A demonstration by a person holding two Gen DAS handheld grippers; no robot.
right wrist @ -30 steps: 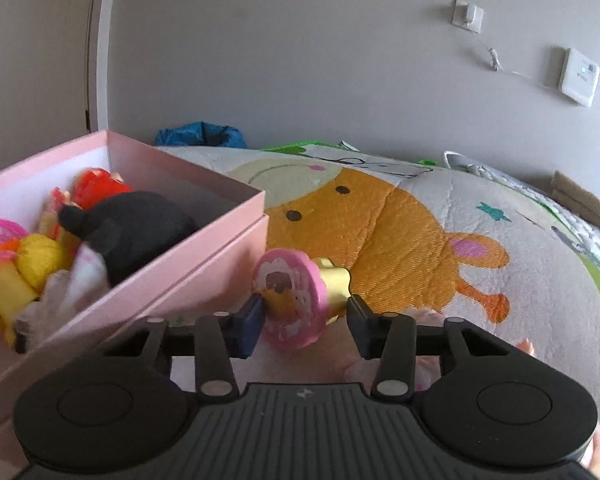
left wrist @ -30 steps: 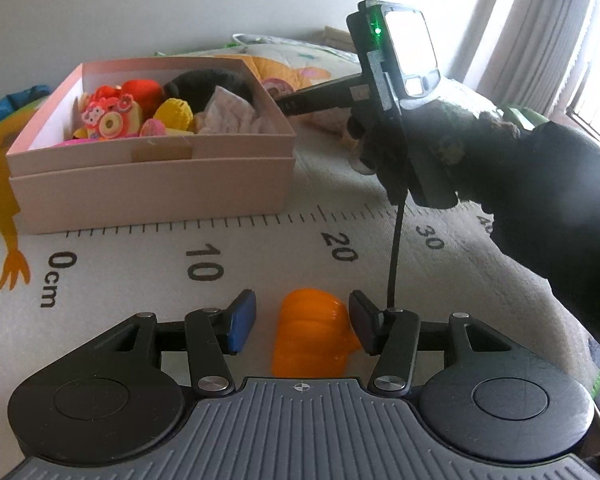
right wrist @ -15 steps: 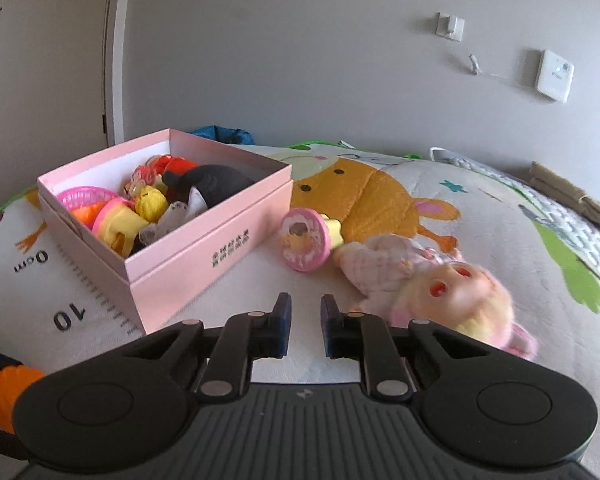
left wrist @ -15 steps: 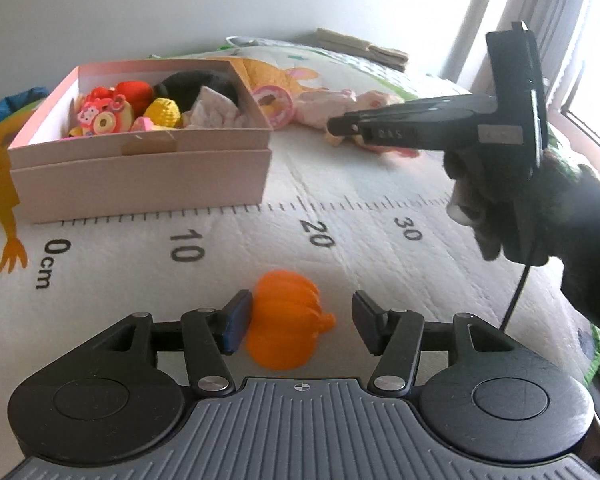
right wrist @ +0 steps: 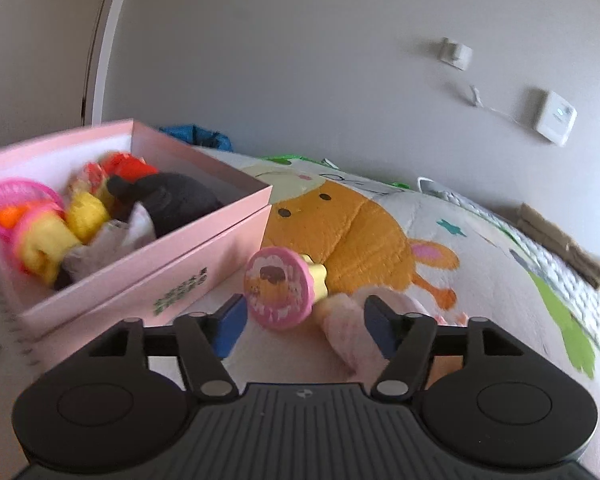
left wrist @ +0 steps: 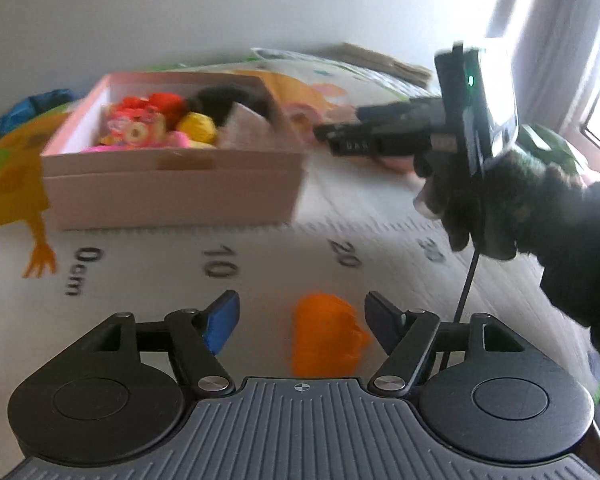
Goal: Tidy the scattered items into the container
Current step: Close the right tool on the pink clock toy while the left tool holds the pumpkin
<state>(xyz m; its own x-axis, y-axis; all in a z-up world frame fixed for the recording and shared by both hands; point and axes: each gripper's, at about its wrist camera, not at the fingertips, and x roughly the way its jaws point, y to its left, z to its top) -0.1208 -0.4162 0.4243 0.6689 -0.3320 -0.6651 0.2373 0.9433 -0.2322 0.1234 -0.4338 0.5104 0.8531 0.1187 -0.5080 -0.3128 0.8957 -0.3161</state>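
The orange pumpkin toy [left wrist: 324, 334] lies on the play mat between the fingers of my left gripper [left wrist: 302, 316]. Those jaws are opening and the pads stand clear of it. The pink box [left wrist: 172, 184] holds several toys. My right gripper [right wrist: 304, 318] hovers low beside the box [right wrist: 140, 264]; its jaws are opening too. A pink round toy with a yellow stem [right wrist: 280, 292] rests on the mat between its fingertips, not pressed. In the left wrist view, a gloved hand [left wrist: 480, 200] holds the right gripper [left wrist: 328, 136] to the right of the box.
A pale pink doll [right wrist: 352, 320] lies on the mat just under my right fingers. The mat [left wrist: 260, 264] bears a printed ruler and an orange animal picture [right wrist: 340, 232]. A blue bundle [right wrist: 196, 136] sits by the wall behind the box. Folded cloth [right wrist: 560, 232] lies far right.
My left jaws have spread wider around the pumpkin. My right gripper drew back and shut empty, leaving the pink round toy on the mat, then came forward again and opened around it.
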